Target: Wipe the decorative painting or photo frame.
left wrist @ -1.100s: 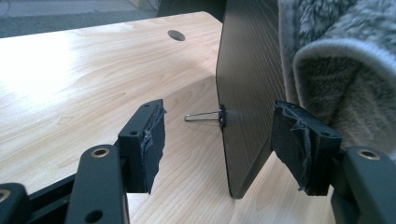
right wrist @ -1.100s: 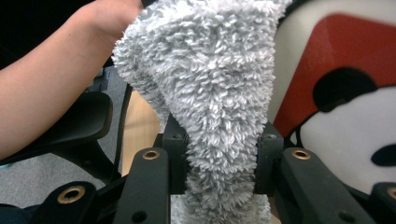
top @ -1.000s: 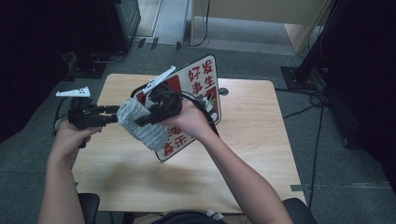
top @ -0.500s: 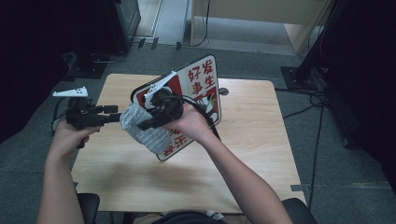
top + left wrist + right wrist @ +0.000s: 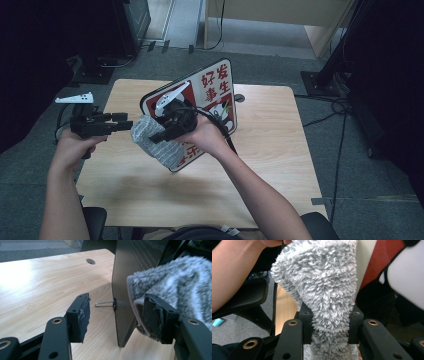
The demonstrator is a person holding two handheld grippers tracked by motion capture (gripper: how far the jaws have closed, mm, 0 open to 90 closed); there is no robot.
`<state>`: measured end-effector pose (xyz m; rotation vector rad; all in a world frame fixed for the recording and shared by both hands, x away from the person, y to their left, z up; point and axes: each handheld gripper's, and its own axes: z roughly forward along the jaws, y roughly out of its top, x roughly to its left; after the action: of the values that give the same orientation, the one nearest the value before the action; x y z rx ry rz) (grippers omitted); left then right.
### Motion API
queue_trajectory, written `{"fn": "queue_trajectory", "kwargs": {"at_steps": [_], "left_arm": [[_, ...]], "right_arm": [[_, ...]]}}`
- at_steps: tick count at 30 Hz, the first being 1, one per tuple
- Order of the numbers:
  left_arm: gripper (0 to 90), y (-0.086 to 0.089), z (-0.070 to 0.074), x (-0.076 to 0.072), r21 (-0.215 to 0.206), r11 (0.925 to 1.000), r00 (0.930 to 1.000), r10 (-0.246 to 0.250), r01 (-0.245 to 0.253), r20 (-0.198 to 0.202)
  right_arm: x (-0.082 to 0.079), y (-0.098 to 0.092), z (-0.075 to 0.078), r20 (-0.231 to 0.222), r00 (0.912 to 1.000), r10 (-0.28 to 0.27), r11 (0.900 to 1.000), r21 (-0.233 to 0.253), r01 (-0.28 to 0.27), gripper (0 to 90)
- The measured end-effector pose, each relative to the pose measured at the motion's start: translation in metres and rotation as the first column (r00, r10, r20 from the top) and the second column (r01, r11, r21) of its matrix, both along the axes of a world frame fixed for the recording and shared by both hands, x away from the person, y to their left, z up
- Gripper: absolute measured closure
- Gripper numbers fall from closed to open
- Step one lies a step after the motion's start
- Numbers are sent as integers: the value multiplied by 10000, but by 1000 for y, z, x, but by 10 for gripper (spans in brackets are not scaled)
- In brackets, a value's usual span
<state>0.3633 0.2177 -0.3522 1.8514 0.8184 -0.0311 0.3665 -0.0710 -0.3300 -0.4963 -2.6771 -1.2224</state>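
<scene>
A sign board [image 5: 215, 82] with red and white panels and Chinese characters stands tilted on the wooden table [image 5: 280, 165]. My right gripper [image 5: 160, 136] is shut on a grey fluffy cloth [image 5: 157, 145] and holds it against the board's lower left face. In the right gripper view the cloth [image 5: 324, 285] bulges up from between the shut jaws of the right gripper [image 5: 329, 327]. Just left of the cloth, my left gripper [image 5: 125, 120] stands open. Seen from the left gripper [image 5: 117, 312], the board's dark edge [image 5: 135, 270] lies between its jaws, and the cloth [image 5: 180, 282] lies by its right jaw.
A wire clip [image 5: 106, 304] sticks out from the board's edge, low near the table. A cable hole [image 5: 239, 98] lies behind the board. The right gripper's cable [image 5: 227, 137] trails across the board. A chair base [image 5: 95, 220] shows below the front edge. The table's right half is bare.
Little differs: the right hand with the cloth has shifted slightly on the board. The left gripper stays open beside the cloth.
</scene>
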Motion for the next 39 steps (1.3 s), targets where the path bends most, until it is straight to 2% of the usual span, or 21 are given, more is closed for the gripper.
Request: {"fn": "queue_trajectory", "kwargs": {"at_steps": [12,17,21,27,39], "left_arm": [[393,-4,4,-1,-8,9999,9999,-102,102,102],[399,-9,5,-2,-12,9996,9996,-277,277,68],[437,-13,6,-2,-10,9986,9986,-536,536,-33],[446,-18,8,-2,-249,9957,9959,-891,887,-126],[460,-32,10,-2,-267,9936,9939,-1098,1094,-141]], "right_arm": [[-4,-2,-16,-109,9999,-58,9999,-104,57,666],[-5,-3,-25,-188,9998,-90,9999,-91,89,665],[-6,-4,-31,-223,9997,-81,9999,-86,79,666],[-7,-5,-40,-261,9997,-28,9999,-124,25,666],[-9,-8,-55,-364,9993,-3,10000,-40,2,665]]}}
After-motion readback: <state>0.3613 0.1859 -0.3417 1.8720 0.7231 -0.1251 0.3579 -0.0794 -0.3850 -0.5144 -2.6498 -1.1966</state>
